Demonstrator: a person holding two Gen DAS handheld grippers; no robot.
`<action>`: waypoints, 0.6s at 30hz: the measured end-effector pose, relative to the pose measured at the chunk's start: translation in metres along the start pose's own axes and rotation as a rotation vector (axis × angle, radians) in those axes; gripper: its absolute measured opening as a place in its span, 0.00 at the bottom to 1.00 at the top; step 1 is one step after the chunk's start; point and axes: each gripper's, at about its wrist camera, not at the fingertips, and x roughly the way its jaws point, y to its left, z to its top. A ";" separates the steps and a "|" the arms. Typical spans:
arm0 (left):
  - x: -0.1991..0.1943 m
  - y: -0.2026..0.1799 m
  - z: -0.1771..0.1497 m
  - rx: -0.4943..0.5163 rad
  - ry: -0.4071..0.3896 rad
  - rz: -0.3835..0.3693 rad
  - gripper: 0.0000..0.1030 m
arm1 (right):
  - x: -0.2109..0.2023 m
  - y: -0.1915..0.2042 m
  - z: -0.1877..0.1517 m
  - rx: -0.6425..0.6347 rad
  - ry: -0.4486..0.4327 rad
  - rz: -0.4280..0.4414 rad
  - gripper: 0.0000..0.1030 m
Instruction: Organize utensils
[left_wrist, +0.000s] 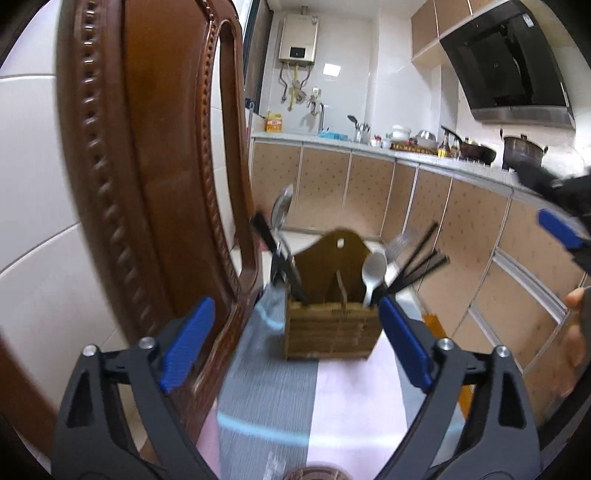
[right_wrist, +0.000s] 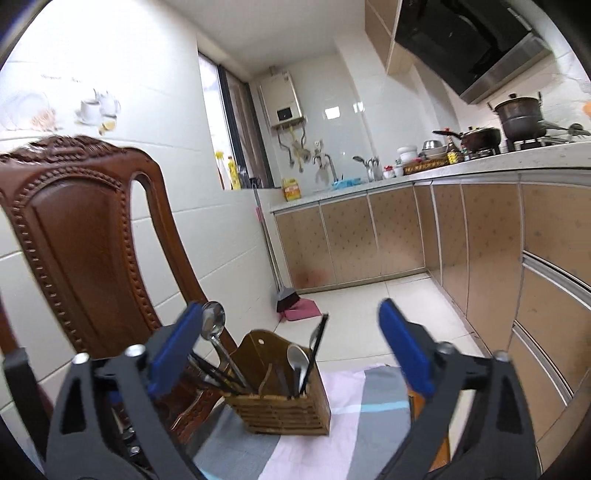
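Observation:
A wooden slatted utensil holder (left_wrist: 330, 328) stands on the striped cloth of the table; it also shows in the right wrist view (right_wrist: 282, 410). It holds a metal spoon (left_wrist: 282, 210), a white spoon (left_wrist: 373, 275), a fork (left_wrist: 400, 240) and black chopsticks (left_wrist: 421, 264). In the right wrist view the long metal spoon (right_wrist: 213, 325) and black chopsticks (right_wrist: 314, 354) stick out of it. My left gripper (left_wrist: 295, 334) is open and empty, just in front of the holder. My right gripper (right_wrist: 291, 350) is open and empty, above and behind the holder; it also shows at the left wrist view's right edge (left_wrist: 559, 227).
A carved wooden chair back (left_wrist: 155, 177) stands close on the left, beside the holder (right_wrist: 85, 251). The cloth-covered table (right_wrist: 354, 435) ends just past the holder. Kitchen cabinets (right_wrist: 480, 236) run along the right, a broom and dustpan (right_wrist: 291, 299) lie on the floor.

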 end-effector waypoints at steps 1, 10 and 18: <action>-0.006 -0.001 -0.004 0.006 0.008 0.015 0.94 | -0.015 -0.002 -0.005 -0.001 0.001 -0.011 0.97; -0.082 -0.020 -0.051 0.073 0.038 0.131 0.96 | -0.085 0.005 -0.054 -0.116 0.104 -0.192 0.97; -0.119 -0.023 -0.049 0.112 0.006 0.161 0.96 | -0.122 0.029 -0.072 -0.232 0.059 -0.287 0.97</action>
